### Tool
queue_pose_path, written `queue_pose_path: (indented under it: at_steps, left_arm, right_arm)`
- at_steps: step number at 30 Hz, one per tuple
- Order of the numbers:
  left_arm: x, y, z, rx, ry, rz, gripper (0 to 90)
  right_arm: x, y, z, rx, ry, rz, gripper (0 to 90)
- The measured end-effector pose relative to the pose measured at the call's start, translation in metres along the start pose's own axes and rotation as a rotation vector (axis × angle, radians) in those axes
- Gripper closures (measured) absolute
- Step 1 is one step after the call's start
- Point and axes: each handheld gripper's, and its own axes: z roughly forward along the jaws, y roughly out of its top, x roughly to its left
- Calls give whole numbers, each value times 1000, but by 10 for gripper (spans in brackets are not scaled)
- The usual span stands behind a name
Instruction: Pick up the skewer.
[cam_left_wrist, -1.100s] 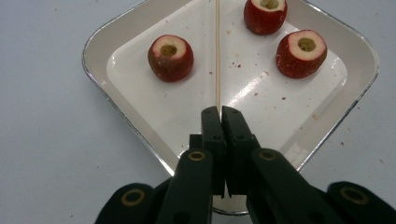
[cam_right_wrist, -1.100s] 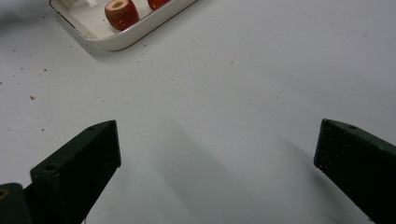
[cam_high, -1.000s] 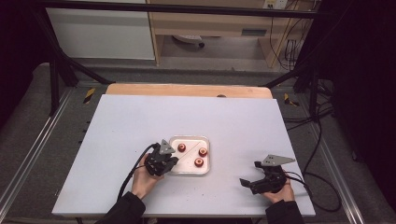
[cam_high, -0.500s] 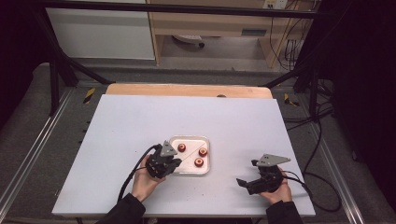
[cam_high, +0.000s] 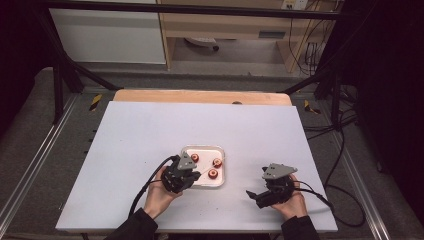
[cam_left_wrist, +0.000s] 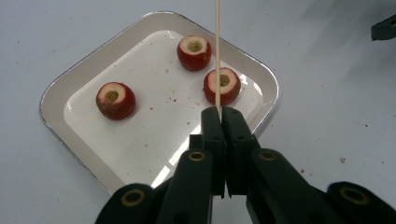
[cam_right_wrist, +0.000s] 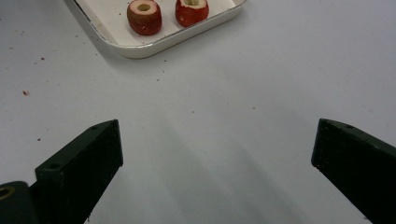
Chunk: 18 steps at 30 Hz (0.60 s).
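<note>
Left tool (cam_left_wrist: 219, 112) clamped on skewer (cam_left_wrist: 217, 56), tip cut off above tray (cam_left_wrist: 261, 70); right tool (cam_right_wrist: 215, 163) apart beside tray

The desk (cam_high: 150, 140) has a pale, matte top, with a strip of bare wood (cam_high: 200, 96) along its far edge. A white, round-cornered tray (cam_left_wrist: 88, 81) lies flat on it, directly ahead of the left gripper's closed jaws and up and to the left of the right gripper's wide-apart jaws, where only bare desk lies between them. Tiny reddish crumbs (cam_right_wrist: 25, 93) dot the surface off to the left of the right jaws.
</note>
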Motion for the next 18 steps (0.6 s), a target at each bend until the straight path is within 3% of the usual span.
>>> queue_pose_path:
  at_steps: [18]
  left_arm:
    - [-27, 28, 19, 54, -61, 87, 890]
  right_arm:
    - [20, 29, 5, 73, -57, -275, 117]
